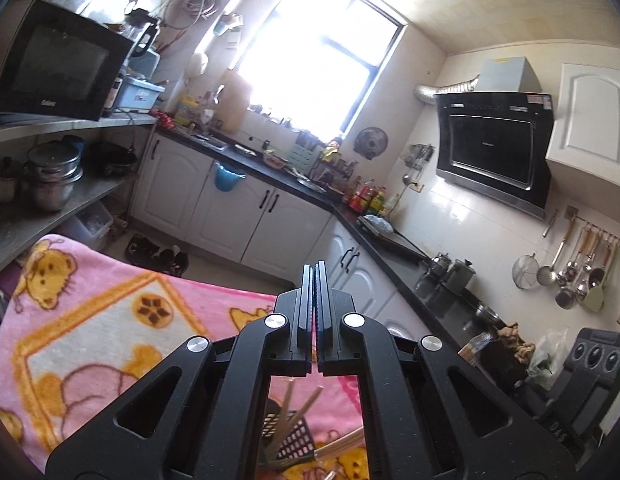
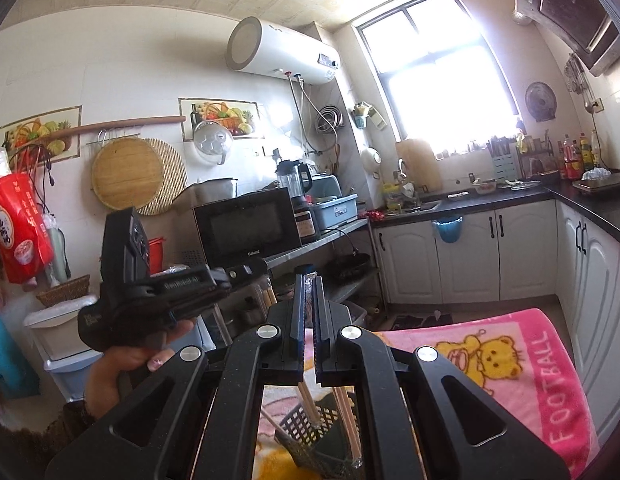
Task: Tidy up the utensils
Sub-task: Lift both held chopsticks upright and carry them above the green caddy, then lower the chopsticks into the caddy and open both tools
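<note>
Hovering shut and empty, left gripper (image 1: 314,268) and right gripper (image 2: 308,280) at frame centre, black utensil basket (image 2: 310,428) (chopsticks (image 2: 348,420) inside) on pink blanket (image 1: 109,320) below.

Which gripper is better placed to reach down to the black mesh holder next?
Right, slightly. The mesh holder with chopsticks lies straight below the right gripper; the left gripper sees less of it. Both are shut and must open first.

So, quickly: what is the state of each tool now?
Left tool: closed, holding nothing.
Right tool: closed, nothing visibly held.
</note>
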A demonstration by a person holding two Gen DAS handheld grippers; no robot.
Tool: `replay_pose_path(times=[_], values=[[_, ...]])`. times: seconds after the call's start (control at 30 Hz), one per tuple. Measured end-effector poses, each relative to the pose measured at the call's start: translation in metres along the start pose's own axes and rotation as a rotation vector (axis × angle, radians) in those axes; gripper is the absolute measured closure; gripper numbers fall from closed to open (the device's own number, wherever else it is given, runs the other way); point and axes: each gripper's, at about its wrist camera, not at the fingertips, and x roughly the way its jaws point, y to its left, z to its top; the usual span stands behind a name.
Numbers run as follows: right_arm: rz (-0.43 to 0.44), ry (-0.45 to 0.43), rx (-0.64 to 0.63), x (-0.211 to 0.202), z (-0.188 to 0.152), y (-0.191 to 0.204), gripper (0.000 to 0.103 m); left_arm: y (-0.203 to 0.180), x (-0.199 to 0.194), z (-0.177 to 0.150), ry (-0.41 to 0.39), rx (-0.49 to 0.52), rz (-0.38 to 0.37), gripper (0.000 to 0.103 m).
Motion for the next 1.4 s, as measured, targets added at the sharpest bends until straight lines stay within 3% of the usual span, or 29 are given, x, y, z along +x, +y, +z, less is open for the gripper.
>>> replay_pose_path(times=[0.57,1.4], values=[[0.034,0.036,-0.005,0.045,-0.01,0.01,0.1,0.03,0.018,-0.027,0.039,-0.01,0.05,0.103],[-0.028,0.098,0.008,0.082,-0.053,0.002,0.099,0.048,0.019,-0.066,0.077,-0.044,0.044,0.103]])
